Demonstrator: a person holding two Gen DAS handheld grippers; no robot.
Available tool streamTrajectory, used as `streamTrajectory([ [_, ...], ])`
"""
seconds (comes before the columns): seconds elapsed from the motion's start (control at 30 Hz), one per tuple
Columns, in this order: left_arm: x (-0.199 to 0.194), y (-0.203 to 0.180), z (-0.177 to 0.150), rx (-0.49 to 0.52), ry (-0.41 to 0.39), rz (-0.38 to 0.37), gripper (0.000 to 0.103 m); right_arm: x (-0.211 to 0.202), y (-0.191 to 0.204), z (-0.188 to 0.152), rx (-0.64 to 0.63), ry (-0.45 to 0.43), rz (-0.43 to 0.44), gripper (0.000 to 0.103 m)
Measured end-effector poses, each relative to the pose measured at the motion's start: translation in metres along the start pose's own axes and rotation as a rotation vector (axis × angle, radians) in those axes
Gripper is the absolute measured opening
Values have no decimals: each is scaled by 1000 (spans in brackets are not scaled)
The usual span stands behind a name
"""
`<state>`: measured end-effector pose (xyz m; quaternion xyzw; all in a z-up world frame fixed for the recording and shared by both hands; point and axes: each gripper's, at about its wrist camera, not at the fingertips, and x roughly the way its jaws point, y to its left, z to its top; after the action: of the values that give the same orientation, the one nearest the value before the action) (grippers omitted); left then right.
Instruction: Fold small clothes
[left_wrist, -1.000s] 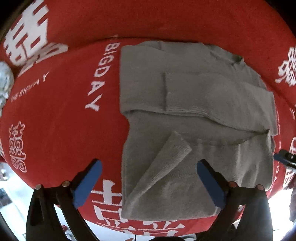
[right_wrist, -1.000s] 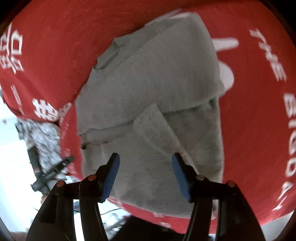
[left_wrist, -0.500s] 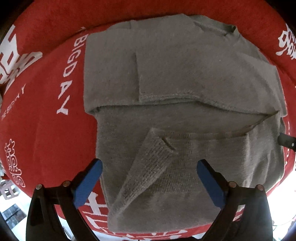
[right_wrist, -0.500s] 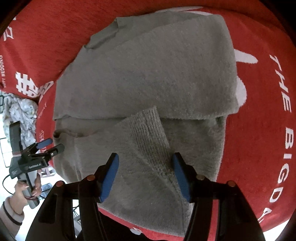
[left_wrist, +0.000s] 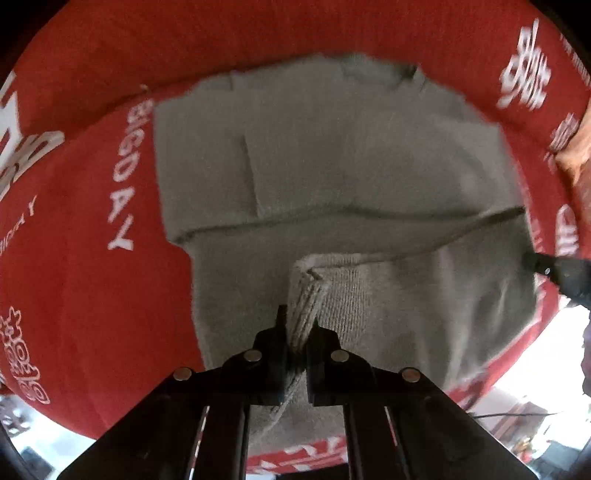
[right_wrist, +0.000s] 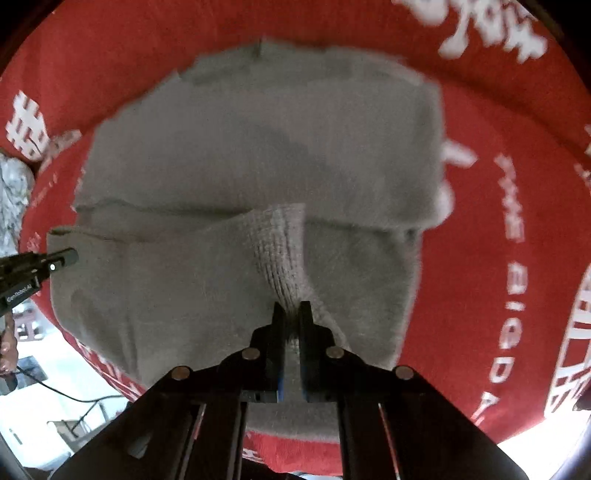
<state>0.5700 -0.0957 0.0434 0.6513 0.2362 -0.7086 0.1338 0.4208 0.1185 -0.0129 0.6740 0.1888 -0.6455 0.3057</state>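
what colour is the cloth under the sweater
Red cloth with white lettering, clearest in the left wrist view.

a red cloth with white lettering and chinese characters covers the bench from edge to edge. printed words reading "big day" run along it beside the sweater. a grey knitted sweater lies flat on the cloth near its middle, partly folded: one sleeve is laid across the chest, and the ribbed cuff of the other sleeve is raised off the body. at the far left edge of the right wrist view, a pale patterned fabric sits by the cloth's border, blurred.
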Motion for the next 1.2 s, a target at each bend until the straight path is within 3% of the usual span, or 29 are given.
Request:
streamTrajectory([
  [0.1,-41,2,9,-4,-90,-34,8,-46,1,7,-1,-91,1,6],
  [0.23,-82,5,42,2,-218,-47,8,-92,5,42,-54,-203,-23,6],
  [0.4,-68,27,103,-44,-314,-12,8,-80,3,111,-72,-266,-59,6],
  [0.57,-7,38,152,-114,-273,46,8,-22,-10,154,-6,-228,-35,6],
  [0.73,50,43,160,-142,-213,115,8,24,-26,171,84,-196,-15,6],
  [0.87,69,51,162,-161,-202,167,8,50,-34,171,128,-184,-1,6],
  [0.93,71,57,164,-171,-191,149,9,50,-37,171,151,-200,-8,6],
  [1.0,67,63,165,-182,-190,194,32,46,-40,171,176,-204,-30,10],
  [1.03,62,65,164,-189,-199,248,54,44,-41,171,188,-205,-54,22],
  [1.07,55,70,162,-200,-217,297,62,39,-44,169,214,-205,-77,33],
  [1.2,32,95,148,-239,-213,242,62,21,-59,156,330,-205,-39,41],
])
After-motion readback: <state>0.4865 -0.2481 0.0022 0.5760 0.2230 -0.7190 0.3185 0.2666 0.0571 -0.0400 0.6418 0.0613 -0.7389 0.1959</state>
